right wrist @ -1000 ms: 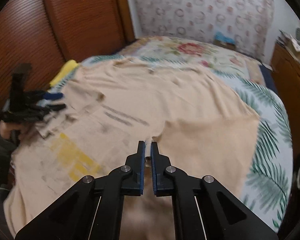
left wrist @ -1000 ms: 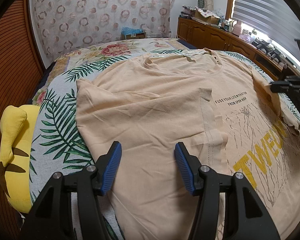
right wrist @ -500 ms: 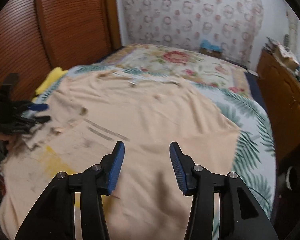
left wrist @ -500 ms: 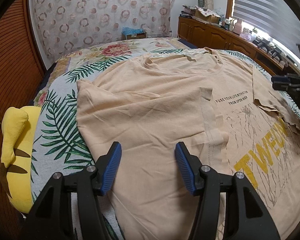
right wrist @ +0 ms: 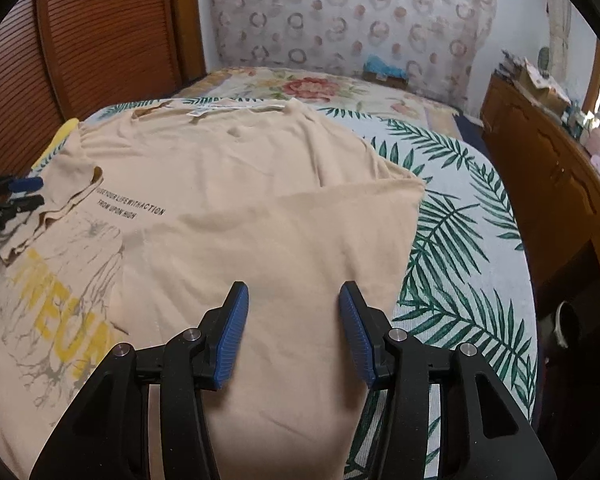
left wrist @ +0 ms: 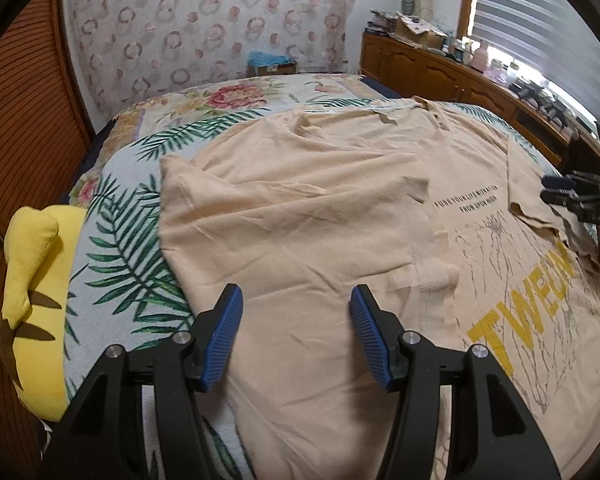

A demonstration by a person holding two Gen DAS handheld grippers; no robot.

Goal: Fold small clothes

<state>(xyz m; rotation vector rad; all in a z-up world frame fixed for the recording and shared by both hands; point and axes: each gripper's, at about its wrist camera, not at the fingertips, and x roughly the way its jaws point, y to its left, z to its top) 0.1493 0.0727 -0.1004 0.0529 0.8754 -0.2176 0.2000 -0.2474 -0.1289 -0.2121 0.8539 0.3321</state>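
A peach T-shirt (left wrist: pixel 308 224) with black text and a yellow print lies spread on the bed, both side parts folded in over the front; it also shows in the right wrist view (right wrist: pixel 260 208). My left gripper (left wrist: pixel 296 336) is open and empty above the folded left part. My right gripper (right wrist: pixel 294 332) is open and empty above the folded right part. Each gripper appears at the edge of the other's view: the right one (left wrist: pixel 572 196) and the left one (right wrist: pixel 24 192), both beside the shirt's folded edges.
The bed has a leaf and flower print cover (left wrist: pixel 116 248). A yellow plush toy (left wrist: pixel 32 280) lies at the bed's left edge. A wooden sideboard (right wrist: pixel 548 168) with clutter runs along the right. A wooden sliding door (right wrist: pixel 100 40) stands to the left.
My right gripper opened, let go of the shirt's folded part and drew back. My left gripper stayed open and barely moved.
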